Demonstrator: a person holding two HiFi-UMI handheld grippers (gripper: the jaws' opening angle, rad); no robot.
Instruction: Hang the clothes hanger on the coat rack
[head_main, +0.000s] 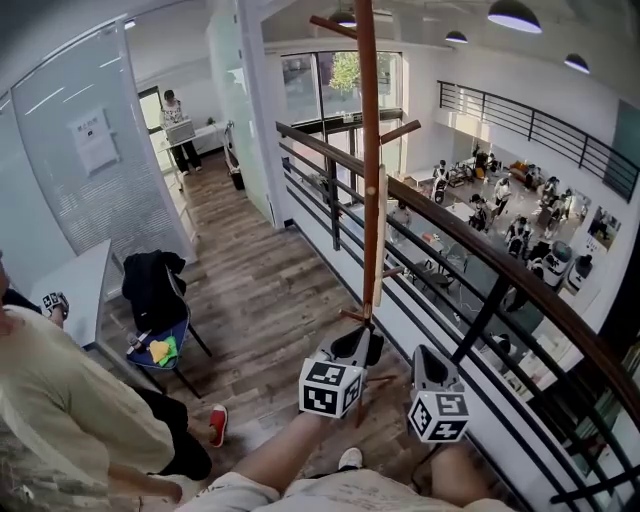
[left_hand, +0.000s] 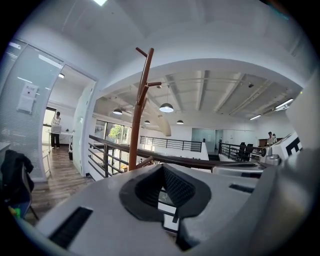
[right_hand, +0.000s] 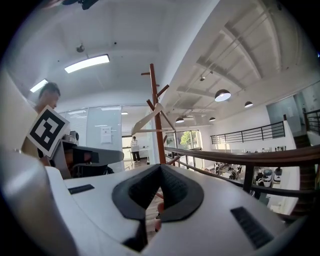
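Observation:
The brown wooden coat rack (head_main: 369, 180) stands by the balcony railing, its pole rising just beyond both grippers. A pale wooden hanger (head_main: 380, 236) hangs on one of its pegs and looks edge-on in the head view; in the right gripper view the hanger (right_hand: 148, 119) spreads left of the pole (right_hand: 157, 125). My left gripper (head_main: 352, 346) is shut and empty at the foot of the pole. My right gripper (head_main: 428, 362) is beside it, also shut and empty. The left gripper view shows the rack (left_hand: 137, 115) ahead, above my closed jaws (left_hand: 162, 192).
A dark railing (head_main: 470, 250) runs along the right, with an open hall below. A chair (head_main: 160, 340) with a black jacket stands to the left, next to a seated person (head_main: 70, 410) and a white table (head_main: 75, 290). Another person (head_main: 176, 125) stands far down the corridor.

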